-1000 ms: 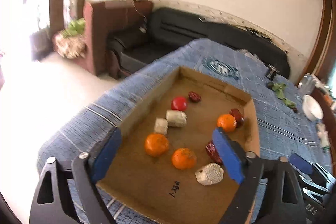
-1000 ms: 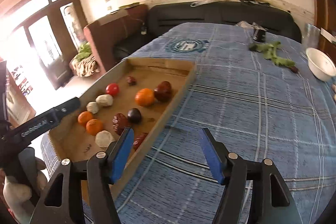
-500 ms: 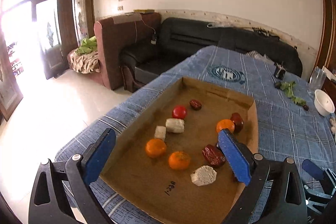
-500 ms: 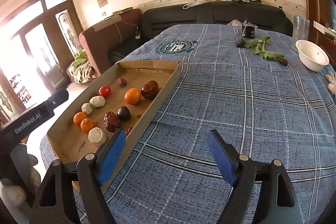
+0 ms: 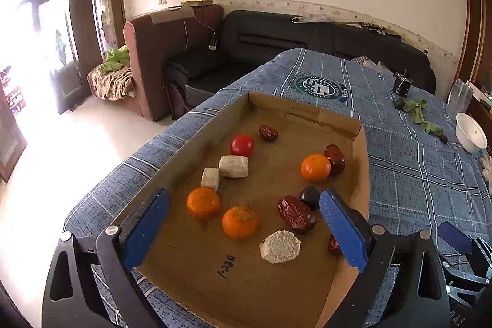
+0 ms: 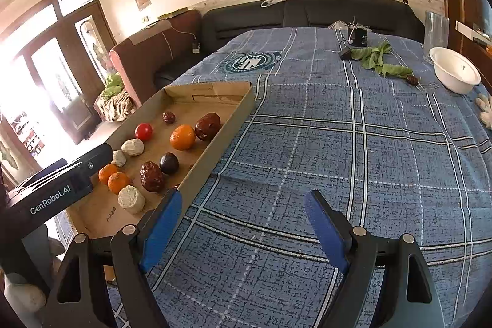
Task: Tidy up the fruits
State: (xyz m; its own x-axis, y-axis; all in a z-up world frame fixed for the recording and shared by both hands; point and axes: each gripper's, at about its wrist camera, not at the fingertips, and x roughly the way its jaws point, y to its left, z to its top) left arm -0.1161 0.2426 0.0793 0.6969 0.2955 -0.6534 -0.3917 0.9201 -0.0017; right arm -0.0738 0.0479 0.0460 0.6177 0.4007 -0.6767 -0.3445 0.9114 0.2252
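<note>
Fruits: three round orange tangerines (image 5: 203, 203), one red tomato (image 5: 242, 145), wrinkled dark-red dates (image 5: 296, 214) and pale lumps (image 5: 279, 246) lie mixed at frame centre inside the shallow brown cardboard tray (image 5: 303, 111).
Left gripper (image 5: 243, 228): jaws spread, empty, over the tray.
Right gripper (image 6: 243, 231): jaws spread, empty, over the blue plaid tablecloth (image 6: 384, 149).
Progress: kinds lie intermingled; sorting looks unfinished.

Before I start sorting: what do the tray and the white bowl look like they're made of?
Tray: plain brown cardboard by the look, matte, with folded walls and raw edges, handwriting on its floor. White bowl: smooth and slightly glossy, probably ceramic or hard plastic; the pictures cannot settle which.
</note>
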